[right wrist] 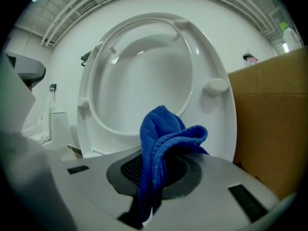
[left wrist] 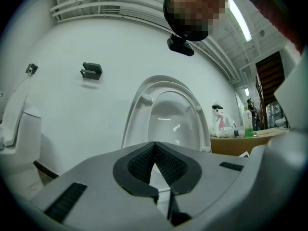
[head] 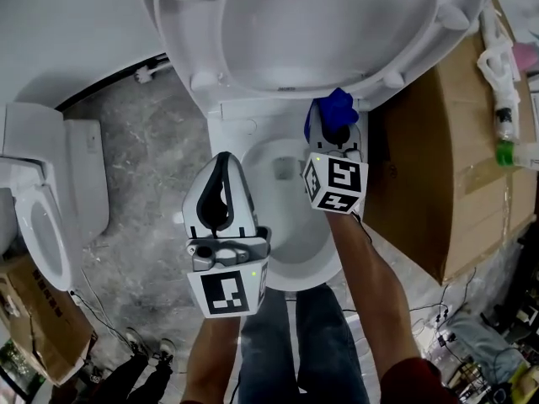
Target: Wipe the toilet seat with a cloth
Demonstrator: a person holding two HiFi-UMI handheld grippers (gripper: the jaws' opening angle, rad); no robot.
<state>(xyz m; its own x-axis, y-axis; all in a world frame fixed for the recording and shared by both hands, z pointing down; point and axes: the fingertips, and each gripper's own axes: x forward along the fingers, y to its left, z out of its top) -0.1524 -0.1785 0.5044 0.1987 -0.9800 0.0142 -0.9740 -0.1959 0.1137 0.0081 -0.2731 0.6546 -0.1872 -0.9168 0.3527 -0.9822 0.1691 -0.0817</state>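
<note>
The white toilet's seat and lid (head: 337, 23) stand raised against the wall above the open bowl (head: 286, 268). My right gripper (head: 335, 124) hovers over the back of the bowl, just below the raised seat, shut on a bunched blue cloth (head: 334, 108). In the right gripper view the cloth (right wrist: 163, 138) sticks up out of the jaws in front of the seat (right wrist: 144, 66). My left gripper (head: 222, 160) hangs over the bowl's left rim, shut and holding nothing. Its pads meet in the left gripper view (left wrist: 155, 146), with the seat (left wrist: 168, 114) beyond.
A second toilet (head: 42, 217) stands at the left. A large cardboard box (head: 438, 167) stands close on the right, with spray bottles (head: 504, 99) on it. Another box (head: 34, 318) sits at bottom left, cables (head: 455, 310) lie at bottom right, and the person's legs (head: 295, 343) are before the bowl.
</note>
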